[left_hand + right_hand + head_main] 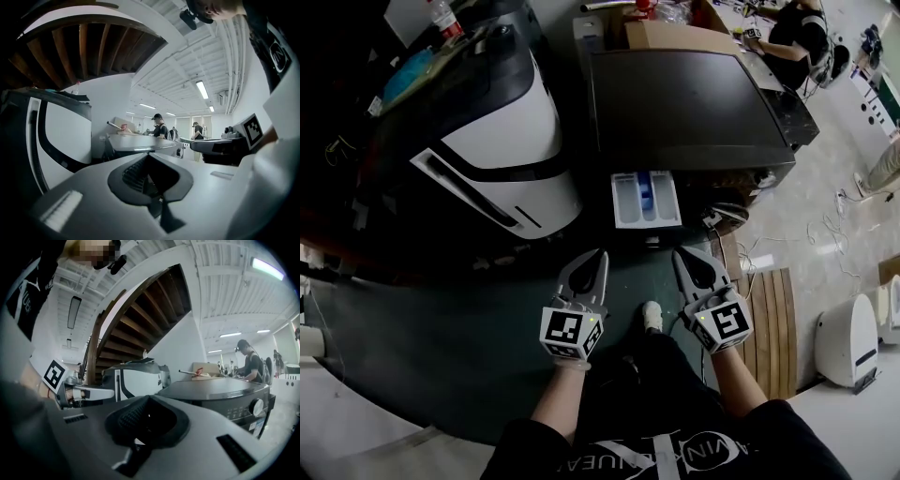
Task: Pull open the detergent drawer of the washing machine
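The dark washing machine stands ahead, and its white detergent drawer, with a blue compartment inside, sticks out of the front, pulled open. Below the drawer and apart from it, my left gripper and right gripper hang side by side, both shut and holding nothing. In the left gripper view the left gripper has its jaws pressed together, with the machine's top beyond. In the right gripper view the right gripper is likewise shut, level with the machine's control panel.
A white-and-black appliance stands left of the washer. A cardboard box sits behind it, and a person works at the back right. A slatted wooden board, floor cables and a white unit lie to the right.
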A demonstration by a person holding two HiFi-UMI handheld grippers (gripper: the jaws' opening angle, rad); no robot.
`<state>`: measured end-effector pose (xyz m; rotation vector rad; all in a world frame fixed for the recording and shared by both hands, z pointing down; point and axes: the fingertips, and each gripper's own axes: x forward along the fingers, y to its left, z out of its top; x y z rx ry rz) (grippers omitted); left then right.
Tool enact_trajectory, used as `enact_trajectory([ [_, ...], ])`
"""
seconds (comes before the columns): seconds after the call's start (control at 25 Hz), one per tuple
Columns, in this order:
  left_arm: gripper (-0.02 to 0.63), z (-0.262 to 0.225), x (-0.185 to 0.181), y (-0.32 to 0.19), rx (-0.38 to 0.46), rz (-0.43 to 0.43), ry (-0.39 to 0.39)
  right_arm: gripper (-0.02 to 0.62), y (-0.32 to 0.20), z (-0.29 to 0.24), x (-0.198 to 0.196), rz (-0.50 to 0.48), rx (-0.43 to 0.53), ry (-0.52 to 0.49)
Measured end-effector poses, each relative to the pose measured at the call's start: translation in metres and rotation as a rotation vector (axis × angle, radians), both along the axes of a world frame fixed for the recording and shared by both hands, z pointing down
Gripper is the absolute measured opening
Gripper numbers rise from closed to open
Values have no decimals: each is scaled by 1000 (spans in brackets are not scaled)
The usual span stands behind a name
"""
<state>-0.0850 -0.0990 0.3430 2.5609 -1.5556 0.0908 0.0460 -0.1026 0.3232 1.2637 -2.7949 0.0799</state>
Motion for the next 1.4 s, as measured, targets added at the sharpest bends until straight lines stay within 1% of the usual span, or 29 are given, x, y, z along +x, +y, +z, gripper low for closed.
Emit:
enact_trajectory([
  [0.36,8,-34,-20,4,44,-48,-16,11,-4,-28,-6,-34,27,1],
  [0.72,8,-59,-28,6,100,-75,-22,11,-5,-48,-12,-39,62,-16],
  [0.92,8,-63,-29,4,110,-77,-23,11,-8,-54,-13,-35,69,-35],
  [1.16,9,-63,-35,2,116,-103,-24,11,-12,-57,-14,-41,68,-29],
  [1.4,9,-65,-32,-1,121,-106,-19,11,-15,-60,-10,-38,80,-35],
])
